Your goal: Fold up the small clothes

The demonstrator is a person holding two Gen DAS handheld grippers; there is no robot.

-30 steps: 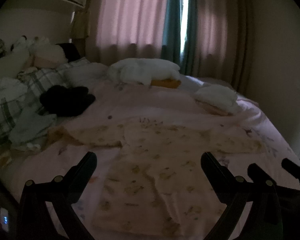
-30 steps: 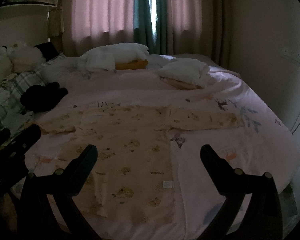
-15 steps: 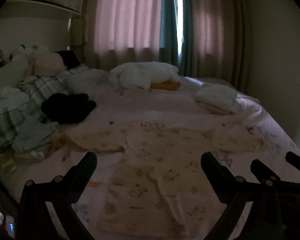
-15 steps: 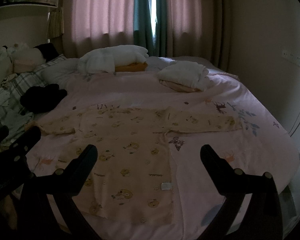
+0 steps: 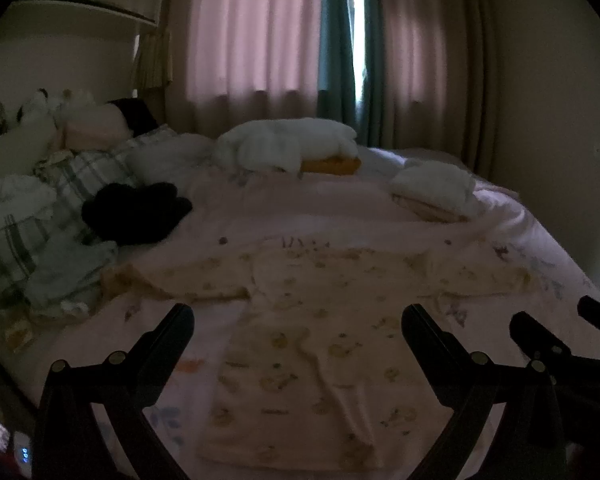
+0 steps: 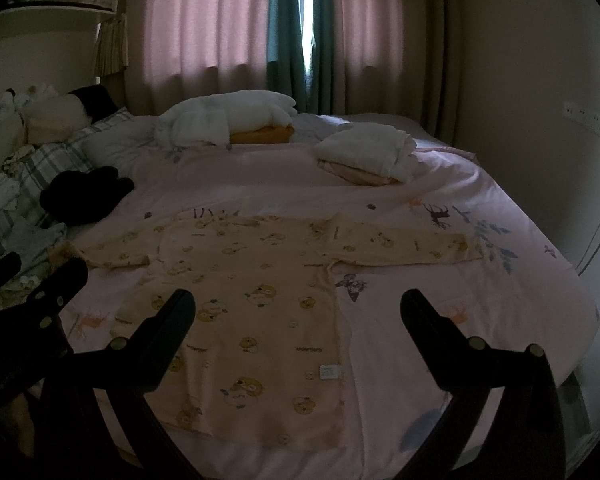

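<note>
A small cream long-sleeved baby shirt with a bear print (image 5: 320,340) lies flat on the pink bedsheet, both sleeves spread out; it also shows in the right wrist view (image 6: 256,304). My left gripper (image 5: 298,322) is open and empty, held above the shirt's lower half. My right gripper (image 6: 298,306) is open and empty, above the shirt's right side. The right gripper's fingers (image 5: 540,344) show at the right edge of the left wrist view, and the left gripper's fingers (image 6: 52,292) show at the left edge of the right wrist view.
A stack of folded white and pink clothes (image 6: 368,154) sits at the back right. A white pile on an orange item (image 6: 236,122) lies under the curtains. A black garment (image 6: 84,194), plaid bedding (image 5: 60,196) and a grey-blue garment (image 5: 68,276) lie left.
Both grippers have pulled back and risen a little from the bed, so the shirt looks smaller and farther. The shirt has not moved. Both grippers stay open.
</note>
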